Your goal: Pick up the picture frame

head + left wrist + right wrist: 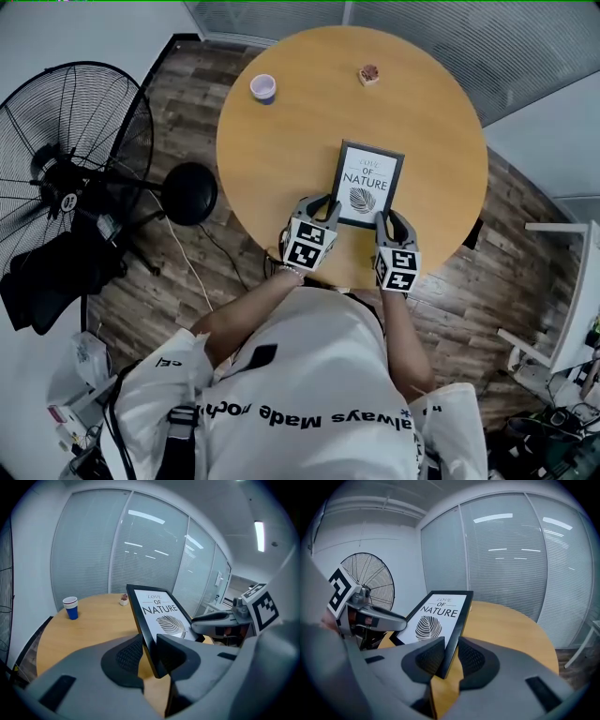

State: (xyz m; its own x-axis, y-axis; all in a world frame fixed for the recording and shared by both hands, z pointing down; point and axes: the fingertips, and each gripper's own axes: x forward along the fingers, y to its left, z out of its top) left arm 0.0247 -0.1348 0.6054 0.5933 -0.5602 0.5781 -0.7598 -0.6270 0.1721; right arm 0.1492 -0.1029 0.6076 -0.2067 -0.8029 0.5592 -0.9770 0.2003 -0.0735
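Note:
The black picture frame (367, 185), with a white print of a leaf and the words "LOVE OF NATURE", is over the near part of the round wooden table (291, 141). My left gripper (324, 203) is shut on its near left corner, and my right gripper (386, 221) is shut on its near right corner. In the left gripper view the frame (157, 613) runs on edge between the jaws of the left gripper (149, 656). The right gripper view shows the frame (438, 616) pinched the same way by the right gripper (449, 657). The frame looks tilted, far end up.
A stack of blue and white paper cups (263, 87) and a small brown-topped object (369, 73) stand at the table's far side. A large black floor fan (75, 155) and a black round stool (189, 193) are to the left. White furniture (562, 309) stands at the right.

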